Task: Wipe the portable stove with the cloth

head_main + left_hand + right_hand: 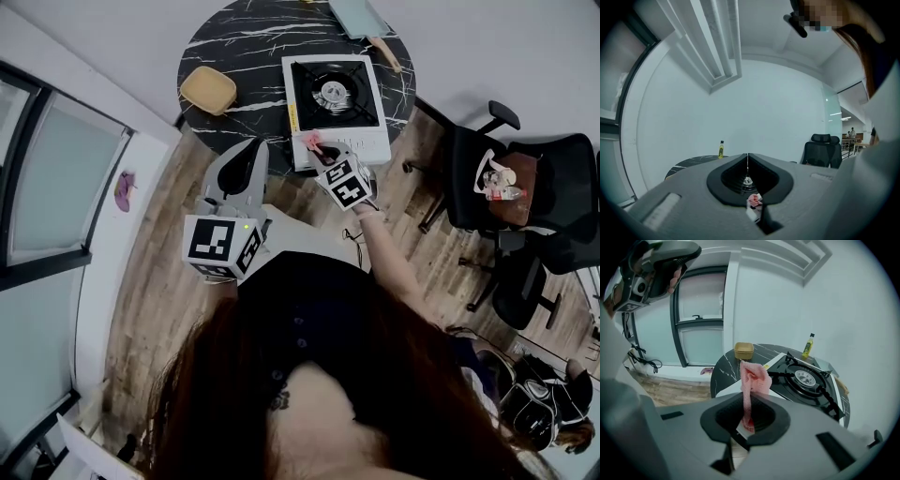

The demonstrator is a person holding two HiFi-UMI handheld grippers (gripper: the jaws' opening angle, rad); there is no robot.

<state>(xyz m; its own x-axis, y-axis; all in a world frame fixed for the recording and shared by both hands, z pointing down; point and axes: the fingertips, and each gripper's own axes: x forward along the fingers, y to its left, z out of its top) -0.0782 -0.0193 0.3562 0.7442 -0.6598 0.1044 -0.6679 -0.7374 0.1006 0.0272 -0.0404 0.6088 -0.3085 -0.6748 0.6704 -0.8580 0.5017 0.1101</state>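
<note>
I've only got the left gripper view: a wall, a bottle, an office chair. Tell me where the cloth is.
Observer: The pink cloth is pinched in the right tool and sticks up out of its shut jaws.
Operator: Give me the stove's position relative to that tool.
Observer: The portable stove sits on the round black table. In the head view the right tool holds the cloth over the left part of the stove's near edge, though I can't tell if it touches.
Operator: Name what else is beside the stove.
Observer: A yellow container stands on the table to the stove's left, apart from it.
</note>
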